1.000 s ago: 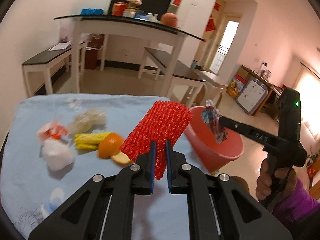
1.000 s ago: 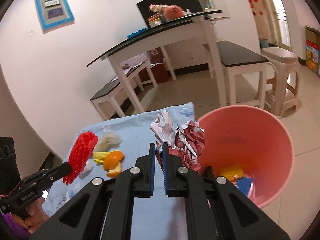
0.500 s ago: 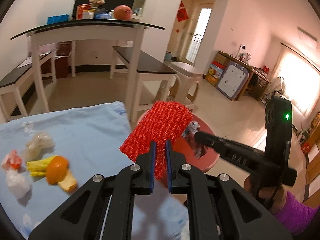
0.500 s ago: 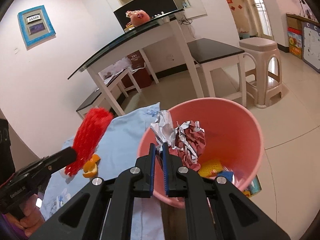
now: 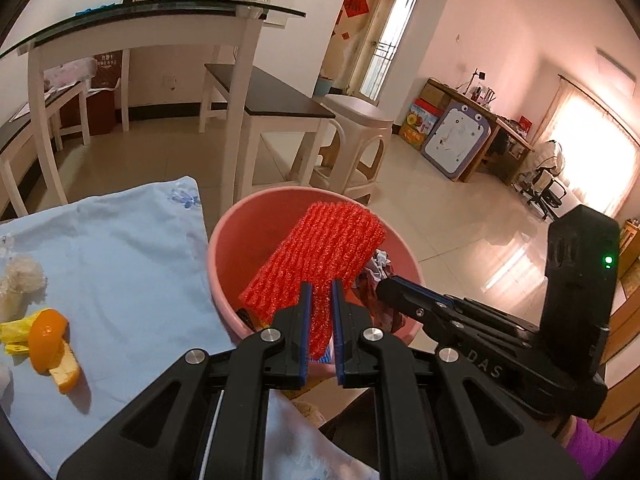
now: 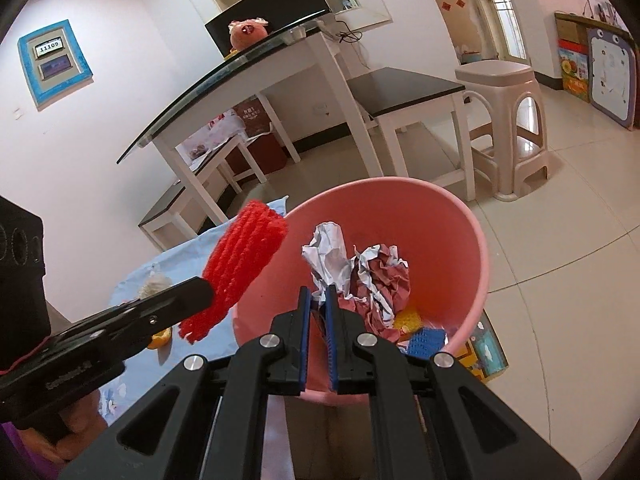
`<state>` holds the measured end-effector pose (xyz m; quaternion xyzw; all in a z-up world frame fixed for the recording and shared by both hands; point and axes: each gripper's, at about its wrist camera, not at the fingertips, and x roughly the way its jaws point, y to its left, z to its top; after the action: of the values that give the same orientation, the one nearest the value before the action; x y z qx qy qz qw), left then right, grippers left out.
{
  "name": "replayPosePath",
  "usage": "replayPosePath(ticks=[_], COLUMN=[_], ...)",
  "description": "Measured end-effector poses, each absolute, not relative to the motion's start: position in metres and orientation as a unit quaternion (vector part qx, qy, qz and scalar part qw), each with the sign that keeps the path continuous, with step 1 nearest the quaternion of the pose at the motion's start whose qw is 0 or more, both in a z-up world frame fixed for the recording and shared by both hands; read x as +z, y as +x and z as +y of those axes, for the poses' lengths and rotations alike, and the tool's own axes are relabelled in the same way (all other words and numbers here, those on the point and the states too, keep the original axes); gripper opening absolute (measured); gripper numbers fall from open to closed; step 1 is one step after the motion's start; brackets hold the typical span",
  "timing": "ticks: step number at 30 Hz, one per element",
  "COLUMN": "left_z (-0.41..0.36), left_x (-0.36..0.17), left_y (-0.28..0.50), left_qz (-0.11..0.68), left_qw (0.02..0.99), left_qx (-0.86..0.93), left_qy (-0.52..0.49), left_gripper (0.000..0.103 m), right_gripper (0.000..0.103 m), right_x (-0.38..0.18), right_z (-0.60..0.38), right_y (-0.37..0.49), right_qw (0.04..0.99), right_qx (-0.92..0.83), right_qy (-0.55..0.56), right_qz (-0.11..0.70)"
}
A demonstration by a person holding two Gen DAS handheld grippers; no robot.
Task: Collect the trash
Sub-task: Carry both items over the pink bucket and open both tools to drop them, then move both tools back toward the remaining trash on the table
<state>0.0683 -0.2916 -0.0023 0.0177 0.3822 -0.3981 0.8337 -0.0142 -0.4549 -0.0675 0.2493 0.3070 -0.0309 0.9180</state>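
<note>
Left wrist view: the left gripper (image 5: 319,292) is clenching a red foam net (image 5: 320,248) and holding it over the pink bin (image 5: 224,248), which is serving as landmark. Right of the net, the right gripper (image 5: 384,284) is reaching over the bin's near rim, gripping crumpled paper (image 5: 376,276), most of which is hiding behind the net. Left of the bin, a blue cloth (image 5: 120,256) is covering the table; on it, well apart from the bin, orange peel (image 5: 52,340) is lying against a yellow scrap (image 5: 12,336), with a whitish wad (image 5: 22,280) just beyond them. Beyond the bin, a stool (image 5: 356,144) and a dark bench (image 5: 264,96) are standing on the tiled floor.

Right wrist view: the right gripper (image 6: 317,294) is pinching the paper (image 6: 360,276) above the bin's (image 6: 476,264) inside. Under the paper, a yellow piece (image 6: 408,318) and a blue piece (image 6: 426,340) are lying at the bottom, partly covered. The left gripper (image 6: 200,294) is holding the net (image 6: 240,276) across the bin's left rim, blocking part of the cloth (image 6: 132,280). A printed flat thing (image 6: 486,348) is peeking out by the bin's right side, too cut off to identify.
</note>
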Motion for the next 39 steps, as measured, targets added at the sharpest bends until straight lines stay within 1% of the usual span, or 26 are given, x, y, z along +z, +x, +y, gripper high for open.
replayPosePath(ticks=[4,7,8,9,10,11,12,13,15,20,22,31,39], left_z=[-0.295,-0.296,-0.297,-0.297,-0.297,-0.296,-0.295,-0.295,-0.293,-0.285,-0.281,-0.242,-0.2], left_x=[-0.007,-0.01,-0.012,-0.013,-0.013,-0.013,-0.013,-0.013,-0.011,-0.007,-0.006,0.005,0.005], left_y=[0.075,0.078,0.079,0.08,0.08,0.08,0.08,0.079,0.078,0.075,0.074,0.073,0.064], left_qz=[0.388,0.398,0.402,0.404,0.404,0.403,0.402,0.401,0.398,0.394,0.393,0.386,0.378], left_qw=[0.836,0.831,0.83,0.829,0.828,0.828,0.829,0.829,0.829,0.831,0.833,0.855,0.871], left_qx=[-0.388,-0.388,-0.387,-0.388,-0.389,-0.389,-0.389,-0.39,-0.393,-0.393,-0.39,-0.345,-0.31], left_qy=[0.009,0.005,0.005,0.005,0.004,0.004,0.003,0.002,-0.001,-0.006,-0.008,-0.029,-0.035], left_gripper=[0.011,0.015,0.02,0.027,0.031,0.038,0.044,0.045,0.046,0.046,0.046,0.046,0.046], right_gripper=[0.009,0.01,0.011,0.012,0.014,0.016,0.02,0.026,0.031,0.033,0.036,0.041,0.043], right_x=[-0.068,-0.069,-0.07,-0.071,-0.071,-0.072,-0.072,-0.073,-0.073,-0.071,-0.069,-0.059,-0.052], right_z=[-0.455,-0.454,-0.455,-0.455,-0.455,-0.455,-0.456,-0.456,-0.456,-0.455,-0.453,-0.431,-0.393], right_y=[-0.014,-0.013,-0.013,-0.013,-0.012,-0.012,-0.012,-0.012,-0.012,-0.013,-0.013,-0.008,-0.002], right_qw=[0.92,0.919,0.919,0.918,0.918,0.917,0.917,0.917,0.917,0.918,0.919,0.923,0.925], right_qx=[-0.04,-0.043,-0.044,-0.047,-0.048,-0.05,-0.051,-0.052,-0.055,-0.054,-0.053,-0.033,-0.003], right_qy=[0.239,0.237,0.237,0.237,0.236,0.237,0.238,0.239,0.239,0.234,0.231,0.212,0.191], right_qz=[0.309,0.311,0.312,0.314,0.315,0.316,0.317,0.317,0.316,0.315,0.314,0.318,0.33])
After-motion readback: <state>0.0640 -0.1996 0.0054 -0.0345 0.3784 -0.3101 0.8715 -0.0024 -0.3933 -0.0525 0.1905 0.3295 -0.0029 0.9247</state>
